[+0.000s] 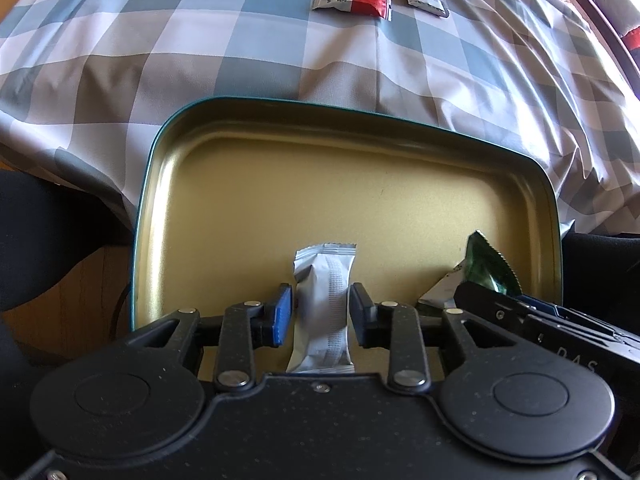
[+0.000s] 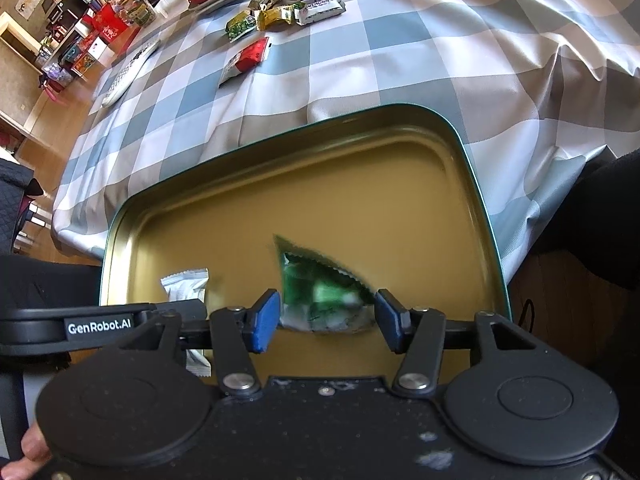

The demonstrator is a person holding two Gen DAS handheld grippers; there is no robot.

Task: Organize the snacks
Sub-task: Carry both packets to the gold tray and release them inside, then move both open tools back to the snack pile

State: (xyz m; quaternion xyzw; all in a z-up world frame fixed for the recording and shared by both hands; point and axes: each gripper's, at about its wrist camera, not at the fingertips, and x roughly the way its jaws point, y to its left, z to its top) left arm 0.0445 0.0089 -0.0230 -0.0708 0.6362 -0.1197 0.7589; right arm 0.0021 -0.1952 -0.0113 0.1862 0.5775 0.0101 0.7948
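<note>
Left gripper (image 1: 319,312) stands slack-jawed around the white packet (image 1: 323,304), pads just off its sides. Right gripper (image 2: 326,318) likewise brackets the green packet (image 2: 320,296) without pressing it. Both snacks sit inside the gold tin (image 1: 360,184). To finish cleanly, I'd lift straight up so neither pad drags a wrapper out. More snacks wait on the checked tablecloth (image 1: 200,40).

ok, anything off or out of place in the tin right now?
Nothing damaged or spilled. The gold tin overhangs the table edge. The white packet and the green packet lie inside, each between open jaws; other snacks wait on the cloth.
</note>
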